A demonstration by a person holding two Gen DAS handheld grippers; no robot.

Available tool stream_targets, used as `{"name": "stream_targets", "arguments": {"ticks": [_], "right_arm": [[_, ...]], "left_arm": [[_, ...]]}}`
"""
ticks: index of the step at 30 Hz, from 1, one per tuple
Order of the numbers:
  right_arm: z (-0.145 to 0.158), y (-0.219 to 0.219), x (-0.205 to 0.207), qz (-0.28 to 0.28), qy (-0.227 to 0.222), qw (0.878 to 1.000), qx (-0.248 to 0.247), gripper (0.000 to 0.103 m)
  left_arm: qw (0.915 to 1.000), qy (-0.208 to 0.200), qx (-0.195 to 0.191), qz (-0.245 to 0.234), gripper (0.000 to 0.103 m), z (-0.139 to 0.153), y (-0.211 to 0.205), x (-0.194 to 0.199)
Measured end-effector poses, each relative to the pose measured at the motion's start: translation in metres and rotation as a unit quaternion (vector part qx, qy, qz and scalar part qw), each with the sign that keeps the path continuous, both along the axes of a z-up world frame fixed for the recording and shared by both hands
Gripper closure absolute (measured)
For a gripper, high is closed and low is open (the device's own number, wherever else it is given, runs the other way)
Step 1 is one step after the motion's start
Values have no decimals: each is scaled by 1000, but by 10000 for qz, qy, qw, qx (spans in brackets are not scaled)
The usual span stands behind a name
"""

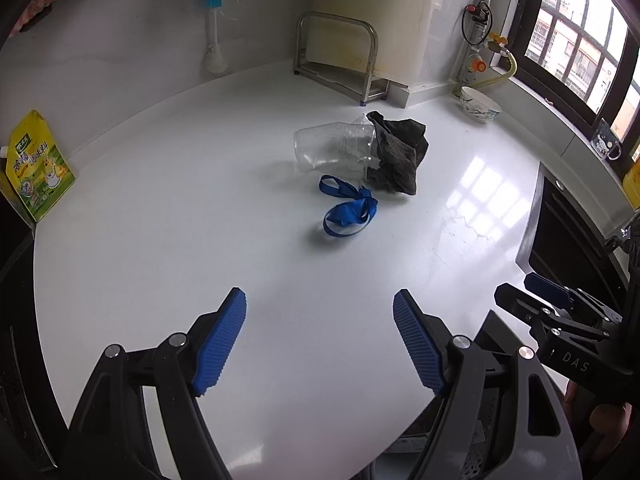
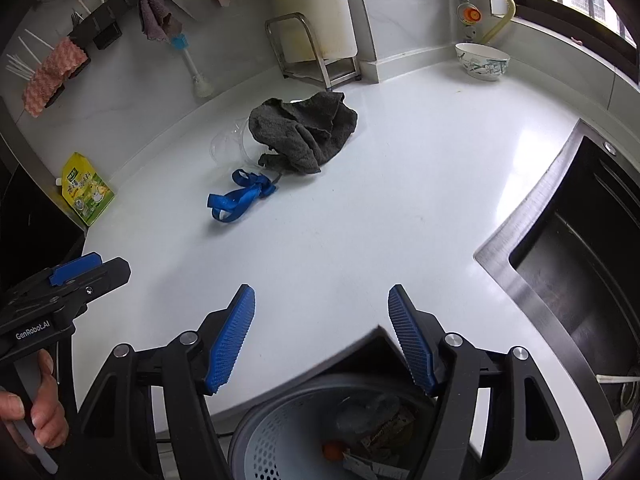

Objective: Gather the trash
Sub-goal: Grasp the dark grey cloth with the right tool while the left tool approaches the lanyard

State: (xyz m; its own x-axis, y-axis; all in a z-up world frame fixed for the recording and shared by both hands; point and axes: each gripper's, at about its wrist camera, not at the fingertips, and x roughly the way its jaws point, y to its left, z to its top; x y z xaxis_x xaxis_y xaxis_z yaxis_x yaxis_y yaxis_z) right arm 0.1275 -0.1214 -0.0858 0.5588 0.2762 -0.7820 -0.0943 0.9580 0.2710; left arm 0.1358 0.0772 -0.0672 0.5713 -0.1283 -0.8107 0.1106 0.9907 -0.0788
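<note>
Left claw (image 1: 320, 340): hanging spread wide and empty over the near worktop.
Right claw (image 2: 322, 336): likewise gaping, gripping nothing.
Bin (image 2: 280, 432): sitting below the near edge, already holding scraps.
Blue ribbon (image 1: 347, 208): lying at 12 o'clock; limp and light, best pinched at its knot.
Clear plastic cup (image 1: 332, 150): lying on its side just beyond; thin, slippery, crushable, so taking its rim looks wisest.
Grey cloth (image 1: 400, 156): draping over the cup's mouth; soft.
Worktop (image 1: 200, 220): white, glossy, reflecting the window at 2 o'clock.

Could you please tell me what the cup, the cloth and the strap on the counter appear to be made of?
Cup: thin clear plastic, glossy; you see through it. Cloth: dark grey terry-like fabric, matte, crumpled in soft folds. Strap: blue woven ribbon, probably synthetic, flat and looped.
</note>
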Motion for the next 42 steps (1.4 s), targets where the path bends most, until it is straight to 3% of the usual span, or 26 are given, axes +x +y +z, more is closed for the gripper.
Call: {"name": "stream_targets", "arguments": {"ticks": [16, 28, 38, 42], "right_arm": [[-10, 30, 101, -37, -239, 9994, -248, 37], [-22, 52, 146, 472, -471, 9948, -766, 34], [-31, 62, 169, 718, -603, 9916, -896, 35], [-31, 63, 172, 778, -560, 9924, -775, 67]], "left_arm": [[9992, -49, -49, -384, 27, -13, 11, 86], [9985, 94, -80, -531, 27, -29, 13, 108], [9983, 187, -117, -542, 27, -36, 12, 111], [9983, 209, -138, -535, 27, -37, 12, 111]]}}
